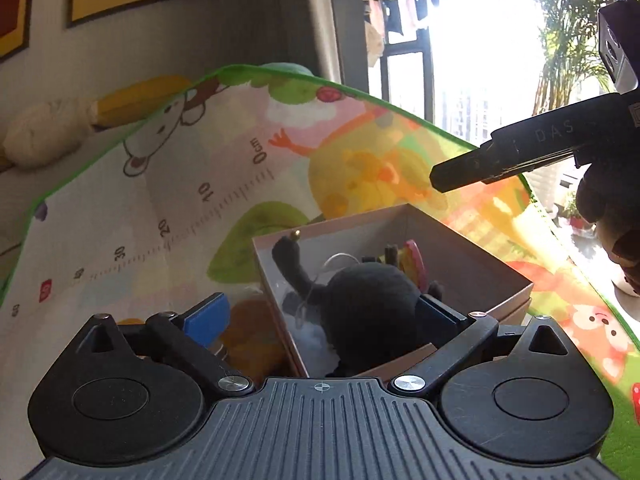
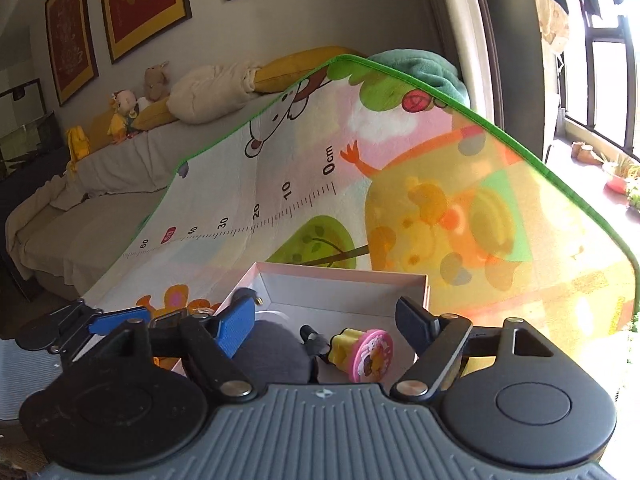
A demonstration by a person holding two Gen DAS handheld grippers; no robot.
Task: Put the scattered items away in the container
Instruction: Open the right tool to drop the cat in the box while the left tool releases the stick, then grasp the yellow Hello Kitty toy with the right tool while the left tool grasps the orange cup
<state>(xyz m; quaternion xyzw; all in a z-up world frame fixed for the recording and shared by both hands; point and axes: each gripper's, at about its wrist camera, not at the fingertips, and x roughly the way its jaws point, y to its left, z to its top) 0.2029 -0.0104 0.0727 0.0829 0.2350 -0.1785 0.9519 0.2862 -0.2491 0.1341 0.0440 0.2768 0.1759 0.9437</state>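
Now, my left tongs: wide open, empty, over the box.
My right tongs: wide open, empty.
Box: black plush toy, pink stamp inside.

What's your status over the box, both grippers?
Left gripper open, right gripper open, both empty. Dark grey plush toy and pink-and-yellow plastic toy lie inside pink cardboard box. Nothing blocking.

Black tongs with blue pads (silver screws).
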